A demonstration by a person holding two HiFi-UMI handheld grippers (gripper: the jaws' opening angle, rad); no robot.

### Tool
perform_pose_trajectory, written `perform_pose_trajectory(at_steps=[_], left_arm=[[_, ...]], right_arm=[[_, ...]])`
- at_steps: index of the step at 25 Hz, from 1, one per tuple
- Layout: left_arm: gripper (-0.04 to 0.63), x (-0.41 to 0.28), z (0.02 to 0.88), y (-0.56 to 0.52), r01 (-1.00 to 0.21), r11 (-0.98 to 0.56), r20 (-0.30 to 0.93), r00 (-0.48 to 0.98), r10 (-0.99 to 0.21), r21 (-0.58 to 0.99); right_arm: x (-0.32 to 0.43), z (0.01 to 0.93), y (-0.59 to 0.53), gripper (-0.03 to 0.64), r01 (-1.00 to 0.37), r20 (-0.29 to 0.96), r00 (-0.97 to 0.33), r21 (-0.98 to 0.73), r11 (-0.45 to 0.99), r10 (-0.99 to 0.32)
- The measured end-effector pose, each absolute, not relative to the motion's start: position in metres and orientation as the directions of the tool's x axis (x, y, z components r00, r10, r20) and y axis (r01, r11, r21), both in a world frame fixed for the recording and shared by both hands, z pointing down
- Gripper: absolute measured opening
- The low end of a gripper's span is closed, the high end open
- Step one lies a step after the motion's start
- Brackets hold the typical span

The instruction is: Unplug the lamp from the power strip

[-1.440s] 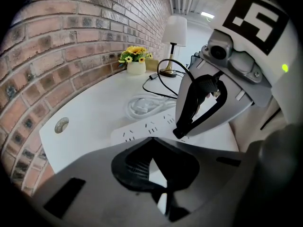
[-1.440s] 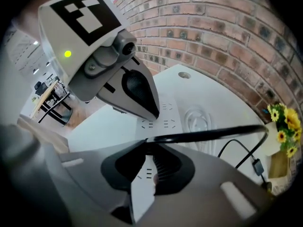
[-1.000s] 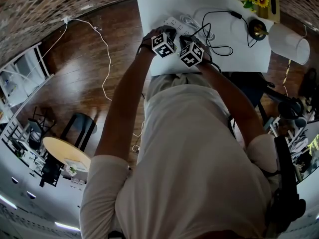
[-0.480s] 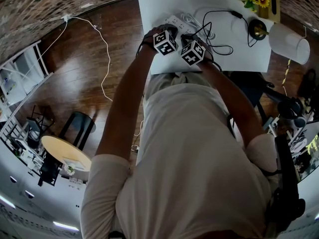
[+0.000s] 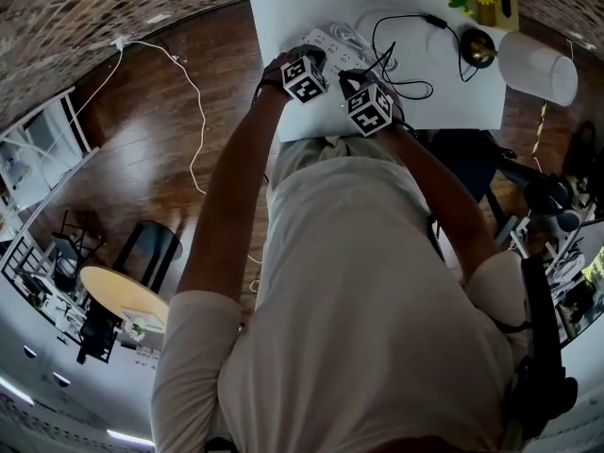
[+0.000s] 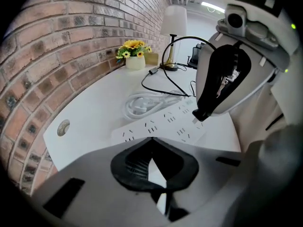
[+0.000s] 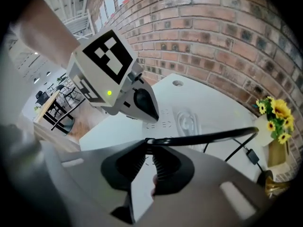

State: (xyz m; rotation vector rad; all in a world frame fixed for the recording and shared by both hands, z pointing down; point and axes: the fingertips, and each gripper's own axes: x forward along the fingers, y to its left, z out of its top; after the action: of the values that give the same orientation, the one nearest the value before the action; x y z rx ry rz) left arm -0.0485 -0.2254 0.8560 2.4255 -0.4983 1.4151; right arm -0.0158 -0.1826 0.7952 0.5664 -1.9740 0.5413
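Note:
A white power strip [image 6: 161, 124] lies on the white table [image 6: 94, 108], seen too in the head view [image 5: 330, 43]. My left gripper [image 6: 150, 141] is shut with nothing between its jaws, its tips down at the strip's near edge. My right gripper [image 7: 148, 142] is shut on the lamp plug, and the black cable [image 7: 208, 136] runs off to the right from its tips. In the left gripper view the right gripper's tip [image 6: 202, 113] hangs just above the strip's sockets. The lamp [image 6: 173, 25] with its white shade stands at the table's far end.
A coiled white cord [image 6: 142, 103] lies beside the strip. A pot of yellow flowers [image 6: 133, 46] stands against the brick wall [image 6: 71, 41]. A round cable hole [image 6: 63, 126] sits near the table's corner. A white cord [image 5: 193, 92] trails over the wooden floor.
My right gripper has risen a little with the plug and cable, coming away from the strip. The left gripper has stayed where it was on the strip.

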Motion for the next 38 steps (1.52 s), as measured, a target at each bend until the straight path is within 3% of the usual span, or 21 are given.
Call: perform_pose_trajectory(at_steps=[5, 12, 22, 27, 33, 38], left_arm=[[-0.006, -0.05, 0.854, -0.226, -0.465, -0.884, 0.898, 0.41, -0.159, 0.055], [-0.005, -0.058, 0.808, -0.224, -0.652, -0.753, 0.806, 0.491, -0.331, 0.088], [0.002, -0.089, 0.783, -0.155, -0.817, -0.554, 0.815, 0.424, -0.395, 0.157], [0.002, -0.09, 0.773, -0.135, -0.883, -0.428, 0.811, 0.389, -0.436, 0.193], [0.002, -0.086, 0.75, -0.121, -0.93, -0.256, 0.764, 0.365, -0.532, 0.265], [0.002, -0.094, 0.726, -0.115, -0.929, -0.098, 0.721, 0.341, -0.603, 0.358]], right_arm=[[-0.004, 0.788, -0.181, 0.046, -0.62, 0.884, -0.432, -0.147, 0.771, -0.179], [0.001, 0.782, -0.172, 0.051, -0.604, 0.827, -0.555, -0.321, 0.729, -0.096], [0.013, 0.807, -0.133, 0.054, -0.541, 0.86, -0.506, -0.374, 0.753, 0.064], [0.018, 0.808, -0.132, 0.057, -0.516, 0.848, -0.526, -0.375, 0.77, 0.061], [0.025, 0.799, -0.145, 0.138, -0.513, 0.768, -0.64, -0.396, 0.762, -0.032], [0.042, 0.775, -0.156, 0.13, -0.497, 0.691, -0.714, -0.384, 0.778, -0.114]])
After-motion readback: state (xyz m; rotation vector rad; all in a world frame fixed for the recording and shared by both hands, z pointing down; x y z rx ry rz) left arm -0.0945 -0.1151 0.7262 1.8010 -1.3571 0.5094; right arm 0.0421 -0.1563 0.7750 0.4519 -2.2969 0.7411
